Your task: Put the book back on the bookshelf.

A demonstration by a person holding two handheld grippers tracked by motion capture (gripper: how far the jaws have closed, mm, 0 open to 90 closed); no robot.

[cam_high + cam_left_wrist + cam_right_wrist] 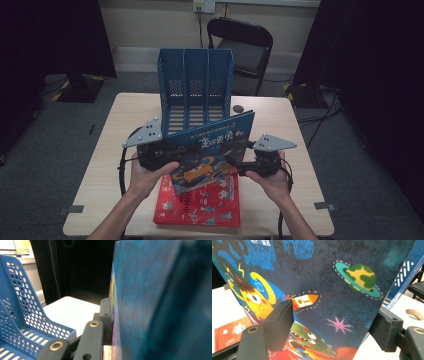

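Just in front of the blue file rack (pixel 196 87), on its near open side, the blue picture book (pixel 212 150) is held up off the table, tilted, cover toward the person, top edge close to the rack's front lip w/o clearly touching. Left gripper (pixel 159 152) is clamped on the book's left edge: in the left gripper view (pixel 106 322) one jaw lies flat against the cover, rack (pixel 22 315) off to the side. Right gripper (pixel 239 162) sits at the book's lower right; in the right gripper view (pixel 332 325) its jaws stand apart w/ the cover (pixel 317 285) across the gap, one jaw in front, the other at the edge, so it looks unclenched, steadying at most. Key relation: rack slots run front-to-back, away from the person, while the book's long axis runs left-right, rising to the right; prob needs turning spine-on to a slot before going in. Left gripper is the one carrying, both about equally near the rack. Count: 1 rack w/ 3 slots, none w/ a book visible; 2 books, the blue one held, a red book (pixel 200 207) flat on the table (pixel 100 165) below it, on the side away from the rack; 2 grippers. Behind the rack, 1 folding chair (pixel 245 47).
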